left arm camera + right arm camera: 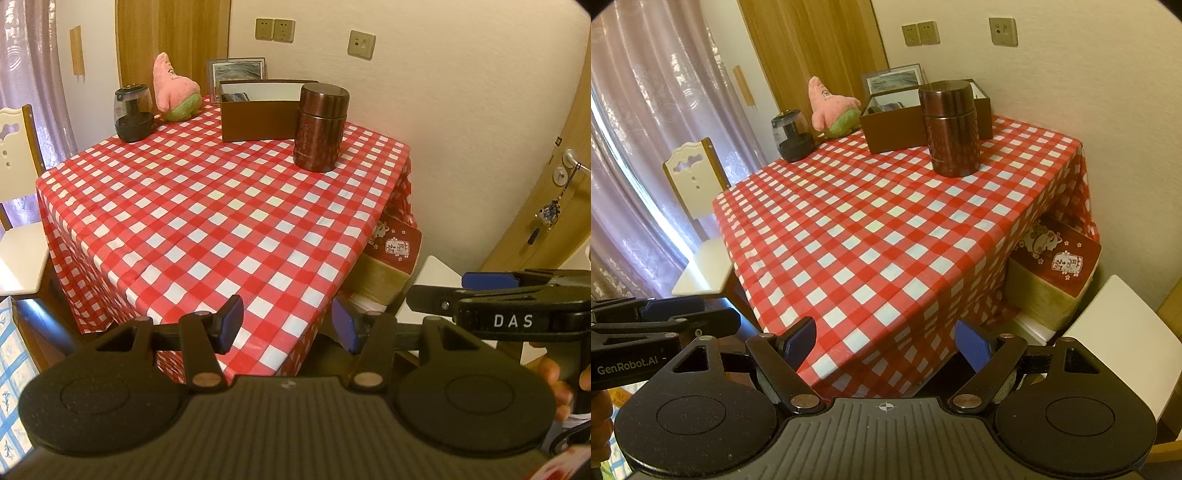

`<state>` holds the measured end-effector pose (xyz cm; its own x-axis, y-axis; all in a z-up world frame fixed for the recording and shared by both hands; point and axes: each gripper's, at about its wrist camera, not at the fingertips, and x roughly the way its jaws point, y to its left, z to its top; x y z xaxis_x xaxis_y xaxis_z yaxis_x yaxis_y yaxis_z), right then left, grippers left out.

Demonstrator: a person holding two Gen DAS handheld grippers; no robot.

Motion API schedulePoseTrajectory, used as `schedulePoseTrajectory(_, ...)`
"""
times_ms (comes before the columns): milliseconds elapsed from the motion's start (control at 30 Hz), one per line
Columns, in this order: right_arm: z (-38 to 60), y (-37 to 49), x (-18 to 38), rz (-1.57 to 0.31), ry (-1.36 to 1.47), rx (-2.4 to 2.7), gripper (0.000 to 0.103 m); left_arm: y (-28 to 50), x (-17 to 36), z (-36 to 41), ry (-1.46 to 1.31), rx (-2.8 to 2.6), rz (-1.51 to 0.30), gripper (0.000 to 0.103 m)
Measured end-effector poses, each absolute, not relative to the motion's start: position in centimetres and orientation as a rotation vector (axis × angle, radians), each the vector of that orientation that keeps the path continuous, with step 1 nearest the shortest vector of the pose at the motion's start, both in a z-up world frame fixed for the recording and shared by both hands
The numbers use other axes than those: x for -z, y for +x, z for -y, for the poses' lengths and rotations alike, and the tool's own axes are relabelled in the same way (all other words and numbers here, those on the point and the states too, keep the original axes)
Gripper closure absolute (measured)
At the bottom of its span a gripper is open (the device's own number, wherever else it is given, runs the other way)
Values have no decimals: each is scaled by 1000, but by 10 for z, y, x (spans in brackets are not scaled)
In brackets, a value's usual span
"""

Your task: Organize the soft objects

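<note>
Right now my left gripper [286, 325] and my right gripper [884, 345] hang over the near corner of the red-and-white checked tablecloth [207, 206], both with jaws apart and nothing between the blue pads. Far off at the left back corner, the pink star-shaped plush toy [171, 88] leans beside a dark lidded jar [133, 114], left of the open brown box [258, 110].

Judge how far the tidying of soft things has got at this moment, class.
Done: nothing visible; the pink plush toy sits on the checked tablecloth beside the brown box, not in it. In hand: nothing; left gripper and right gripper are open and empty, short of the table. Left: picking up and placing the toy.
</note>
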<state>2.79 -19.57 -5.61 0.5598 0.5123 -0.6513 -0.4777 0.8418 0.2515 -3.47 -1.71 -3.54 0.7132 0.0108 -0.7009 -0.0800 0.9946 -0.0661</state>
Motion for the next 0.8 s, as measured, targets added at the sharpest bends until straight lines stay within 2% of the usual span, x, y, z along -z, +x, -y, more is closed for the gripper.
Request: schedulePoseTrajectory(800, 195, 27, 55, -785, 47, -583, 21, -36, 36, 14, -96, -50, -774, 53)
